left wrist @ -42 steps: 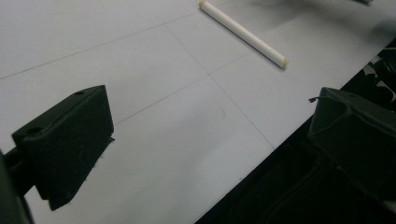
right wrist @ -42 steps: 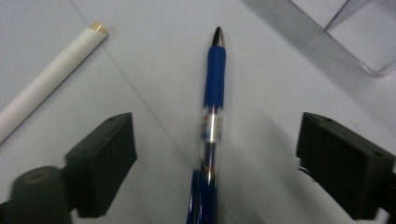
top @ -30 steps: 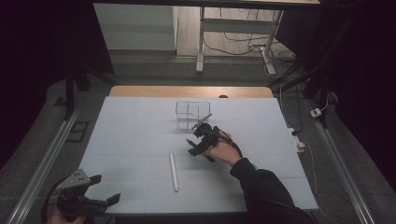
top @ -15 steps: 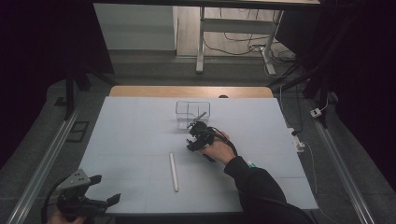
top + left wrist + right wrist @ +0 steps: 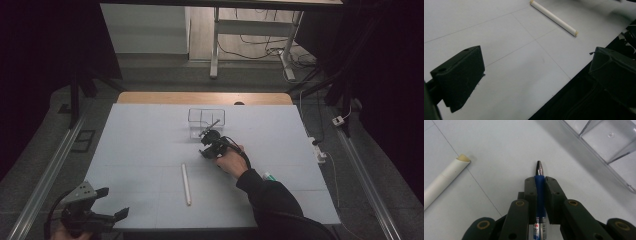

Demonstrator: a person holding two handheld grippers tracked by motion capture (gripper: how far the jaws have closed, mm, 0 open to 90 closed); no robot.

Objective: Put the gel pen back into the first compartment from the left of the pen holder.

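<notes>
The pen (image 5: 539, 195) has a matt blue rubbery grip, a shiny metal tip and a glossy printed barrel. The right gripper (image 5: 539, 183) clamping it is matt dark plastic with brass-coloured rings at its joints, and the left gripper (image 5: 534, 75) is the same dull black plastic. The tube (image 5: 186, 183) looks like smooth white paper or card, cream at its ends. The box (image 5: 604, 147) is clear glossy plastic. The table (image 5: 140, 150) has a pale, smooth, matt top with thin seams.

The pen (image 5: 539, 202) bears small red and blue print on its silver barrel, just below the blue grip; the letters are too small and cut off to read.
</notes>
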